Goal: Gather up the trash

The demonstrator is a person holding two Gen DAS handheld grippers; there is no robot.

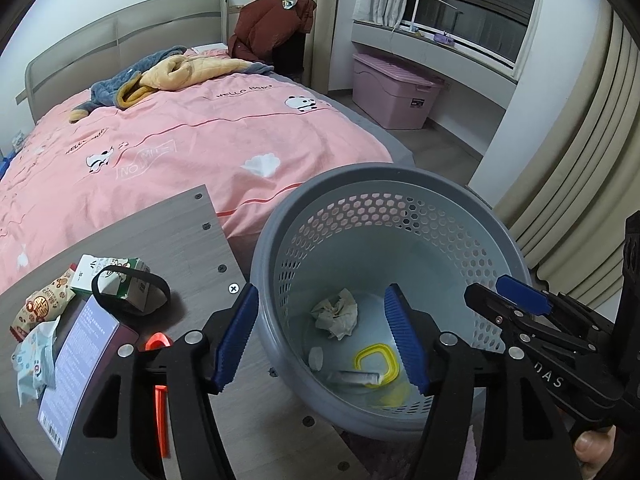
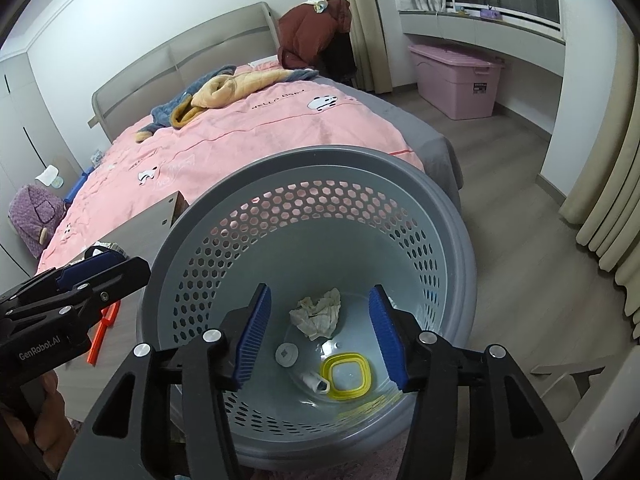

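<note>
Remaining trash sits on the counter (image 1: 188,232), all to the left of the bin: snack packet (image 1: 38,306) and wipes pack (image 1: 34,360) at far left, then the milk carton (image 1: 120,280) with a black strap (image 1: 132,280) looped round it, a purple-edged booklet (image 1: 80,360) nearest the camera, and an orange plastic piece (image 1: 160,400) partly hidden behind the left claw's arm. Left claw (image 1: 320,340) is wide open, empty, touching nothing; its left pad hangs over the counter edge, its right pad over the bin mouth. The carton lies up and to the left of it, long axis running roughly left-right in this view. So the left hand is clearly the nearer one for the counter items; judgement: next move is a swing left and forward to the carton. Grey bin (image 1: 360,176) stands just beside the counter's right edge, already holding a crumpled tissue (image 1: 336,312), white cap (image 1: 316,358), small tube (image 1: 356,378) and yellow lid (image 1: 376,364). Right claw (image 2: 320,334) hovers over the bin opening, also wide open and empty, well away from the counter trash.
</note>
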